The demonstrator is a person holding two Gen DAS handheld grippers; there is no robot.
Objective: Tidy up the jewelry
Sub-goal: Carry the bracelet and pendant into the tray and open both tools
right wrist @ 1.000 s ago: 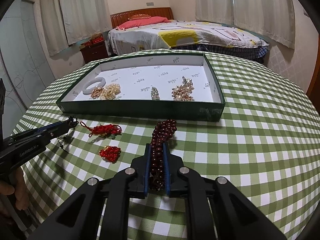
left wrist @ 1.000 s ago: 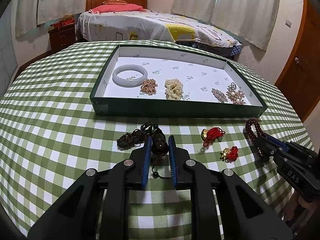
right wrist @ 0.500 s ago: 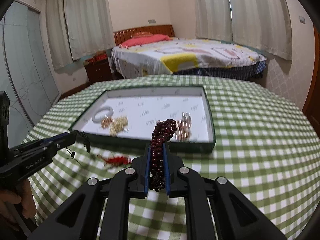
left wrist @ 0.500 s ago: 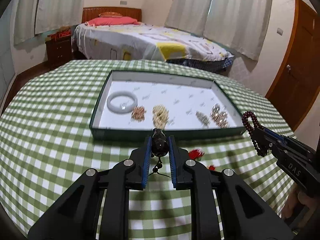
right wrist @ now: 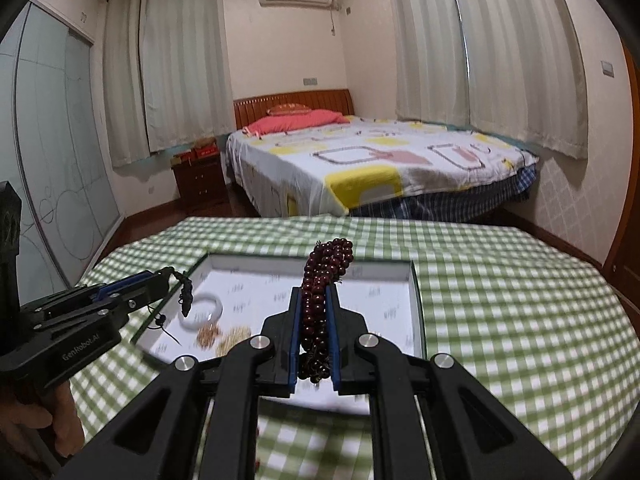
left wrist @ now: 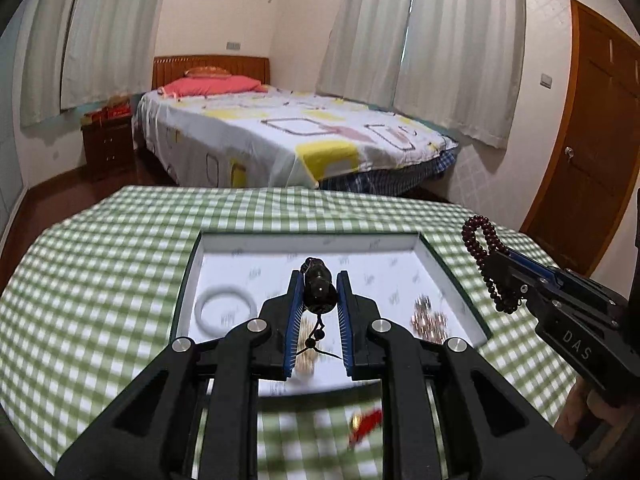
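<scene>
Above the tray, both grippers are loaded and clear of the tablecloth. Left gripper [left wrist: 319, 294]: blue pads nearly closed, clamped on a dark, almost black bead bracelet [left wrist: 318, 290]; a thin black cord with a small knot hangs below it between the fingers. In the right wrist view the same bracelet dangles from the left tool's tip, over the tray's left edge. Right gripper [right wrist: 315, 322]: pads fully closed on a bunched strand of dark red round wooden beads [right wrist: 325, 276]; the bundle stands up past the fingertips and a few beads poke out below the pads.

Under them, a shallow rectangular tray [left wrist: 448, 276] with dark green walls and a white printed liner. Inside, left to right: pale white jade-like bangle [left wrist: 226, 306], lying flat; two small gold-coloured bead clusters [right wrist: 220, 338], partly hidden behind the left fingers; a pinkish metallic cluster [left wrist: 430, 320] near the right wall. All blurred, detail not readable.

A red knotted ornament with a gold bit [left wrist: 366, 428] lies on the green-and-white checked tablecloth [left wrist: 100, 280], outside the tray on the near side.

Background: bed with patterned sheet [left wrist: 288, 140], pink pillow, white curtains, wooden door on the right.
</scene>
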